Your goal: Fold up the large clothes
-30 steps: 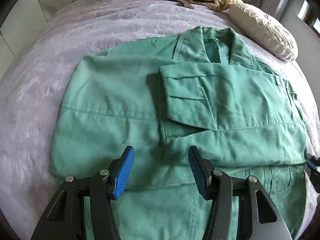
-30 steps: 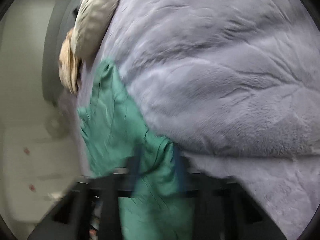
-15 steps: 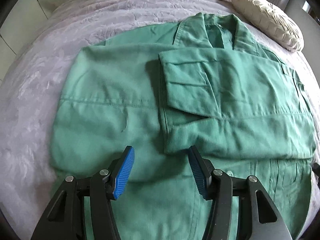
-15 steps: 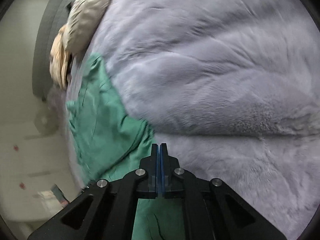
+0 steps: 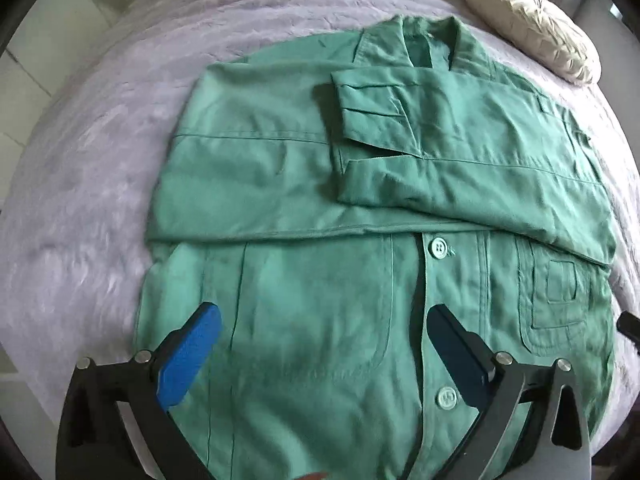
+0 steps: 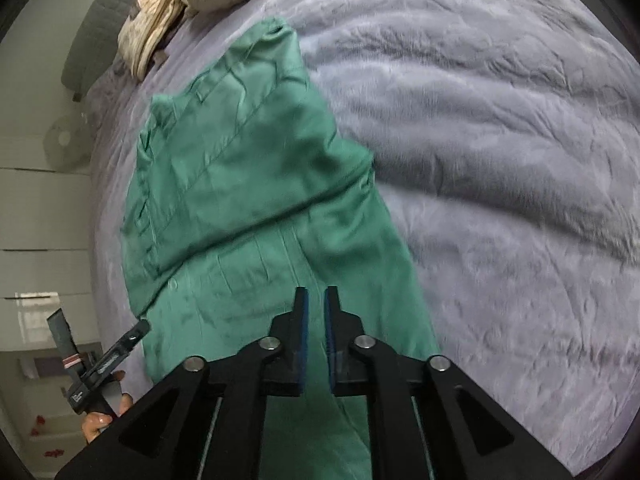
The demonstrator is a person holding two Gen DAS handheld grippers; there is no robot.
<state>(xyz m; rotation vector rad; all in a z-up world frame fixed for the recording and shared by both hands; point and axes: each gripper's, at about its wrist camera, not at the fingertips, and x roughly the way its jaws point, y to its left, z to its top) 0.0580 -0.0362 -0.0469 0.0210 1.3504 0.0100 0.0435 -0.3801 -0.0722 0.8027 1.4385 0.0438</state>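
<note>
One green jacket (image 5: 380,184); two buttons (image 5: 439,247); one pillow (image 5: 532,30); two tongs (image 5: 320,356); one blanket (image 5: 100,152).

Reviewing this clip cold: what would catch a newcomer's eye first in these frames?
First, the green jacket spread across the lavender bedspread, both sleeves folded across its chest and two buttons showing below. Next, the left tongs, wide open over the jacket's lower front, while the right tongs are barely parted, gripping nothing, over its right edge. A cream pillow lies beyond the collar.

Lilac bedspread (image 5: 100,168); cream pillow (image 5: 536,28); grey headboard (image 6: 100,20).
</note>
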